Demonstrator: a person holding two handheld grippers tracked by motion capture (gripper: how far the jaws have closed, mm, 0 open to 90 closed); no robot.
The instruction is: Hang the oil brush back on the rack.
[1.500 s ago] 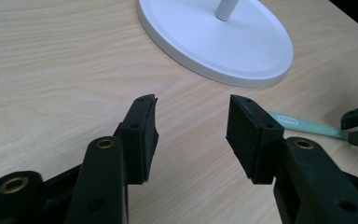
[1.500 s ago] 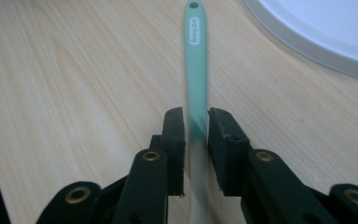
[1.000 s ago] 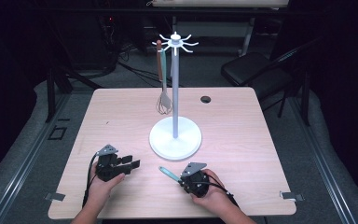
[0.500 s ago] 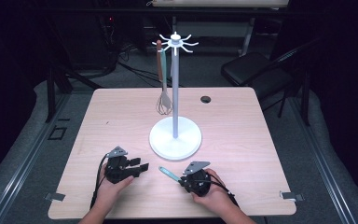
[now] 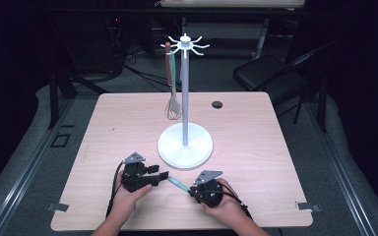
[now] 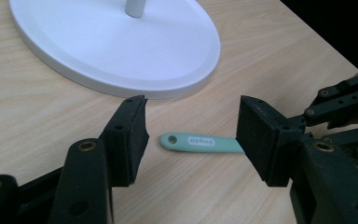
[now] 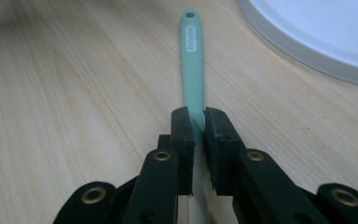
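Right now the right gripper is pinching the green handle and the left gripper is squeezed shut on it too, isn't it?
Not quite. The right gripper is pinching the green handle, but the left gripper is open. The left gripper view shows its jaws standing wide apart, with the handle's end lying on the table beyond them, untouched.

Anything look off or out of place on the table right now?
Nothing stands out. The right tool is shut on the green utensil handle, the left tool is open near its end, the white stand is upright with a whisk hanging, and nothing is spilled.
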